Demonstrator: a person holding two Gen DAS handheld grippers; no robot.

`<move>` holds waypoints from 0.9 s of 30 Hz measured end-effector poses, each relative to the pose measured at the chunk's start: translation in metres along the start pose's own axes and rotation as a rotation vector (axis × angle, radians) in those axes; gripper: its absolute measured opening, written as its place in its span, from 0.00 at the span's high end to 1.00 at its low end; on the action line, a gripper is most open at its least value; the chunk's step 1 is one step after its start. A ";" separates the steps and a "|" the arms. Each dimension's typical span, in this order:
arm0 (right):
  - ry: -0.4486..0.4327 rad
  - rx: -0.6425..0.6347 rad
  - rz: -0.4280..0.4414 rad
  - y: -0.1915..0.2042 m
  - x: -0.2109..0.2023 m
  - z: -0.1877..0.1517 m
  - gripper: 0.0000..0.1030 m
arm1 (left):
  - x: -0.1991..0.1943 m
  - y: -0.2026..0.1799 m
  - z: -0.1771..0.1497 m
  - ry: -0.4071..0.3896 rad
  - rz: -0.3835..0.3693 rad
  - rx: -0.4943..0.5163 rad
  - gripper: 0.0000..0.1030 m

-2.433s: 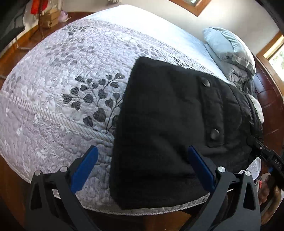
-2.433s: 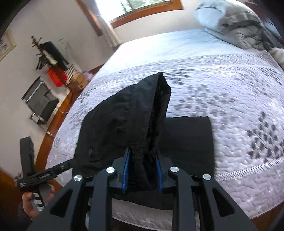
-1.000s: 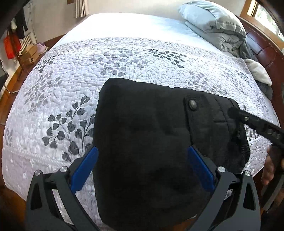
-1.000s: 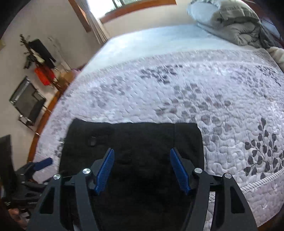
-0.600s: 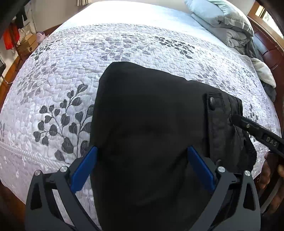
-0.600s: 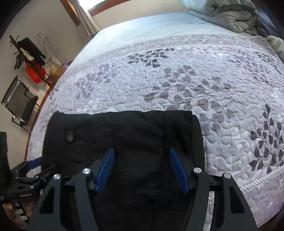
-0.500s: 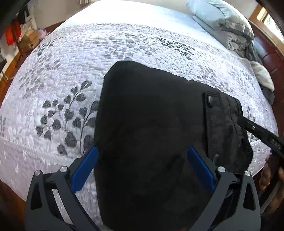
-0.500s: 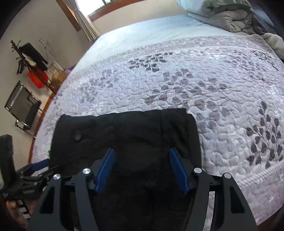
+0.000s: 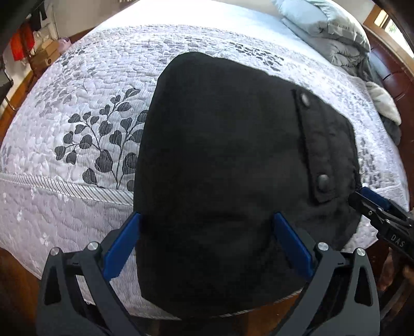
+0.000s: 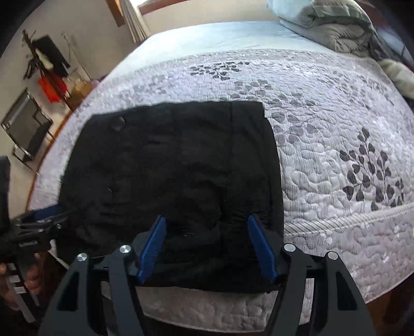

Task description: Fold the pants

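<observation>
Pants [image 9: 222, 160], black and folded into a thick rectangular bundle, lie flat on the quilt [image 9: 90, 85], at the near edge of the bed, with their nearest end reaching the quilt's striped border [image 9: 64, 187] and hanging a little over it. Two dark snap buttons sit on a flap along one side of the pants: the farther button [image 9: 305, 99] near the bundle's far corner, the nearer button [image 9: 323, 178] closer to the bed edge. The left gripper [image 9: 207, 244] hangs over the near end of the pants with its jaws spread wide, blue pads on either side of the cloth and nothing clamped between them. The right gripper [image 10: 207, 248] likewise hovers above the near end of the pants, jaws wide apart and gripping nothing; in the left wrist view its tip shows just beside the pants' flap side. A grey-leaf pattern [image 10: 370, 170] runs across the quilt beside the pants. A folded grey duvet [image 10: 333, 23] is heaped far beyond the pants, at the head of the bed.
</observation>
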State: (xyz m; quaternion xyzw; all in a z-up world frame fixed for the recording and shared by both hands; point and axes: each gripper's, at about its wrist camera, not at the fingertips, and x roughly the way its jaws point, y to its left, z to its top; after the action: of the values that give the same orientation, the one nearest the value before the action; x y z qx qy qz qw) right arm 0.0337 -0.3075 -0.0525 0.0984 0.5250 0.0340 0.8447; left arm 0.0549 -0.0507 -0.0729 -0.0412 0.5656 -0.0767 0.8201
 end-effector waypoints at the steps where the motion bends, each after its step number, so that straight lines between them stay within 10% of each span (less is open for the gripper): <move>1: 0.002 -0.008 -0.012 0.002 0.003 -0.001 0.32 | 0.001 -0.001 -0.001 -0.005 0.003 0.008 0.02; 27: -0.011 0.081 0.108 0.027 -0.063 -0.032 0.32 | -0.084 -0.006 -0.035 -0.110 -0.019 0.039 0.03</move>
State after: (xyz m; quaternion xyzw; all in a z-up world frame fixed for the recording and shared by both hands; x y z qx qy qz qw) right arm -0.0218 -0.2869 -0.0057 0.1611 0.5154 0.0578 0.8397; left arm -0.0070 -0.0413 -0.0074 -0.0347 0.5175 -0.0930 0.8499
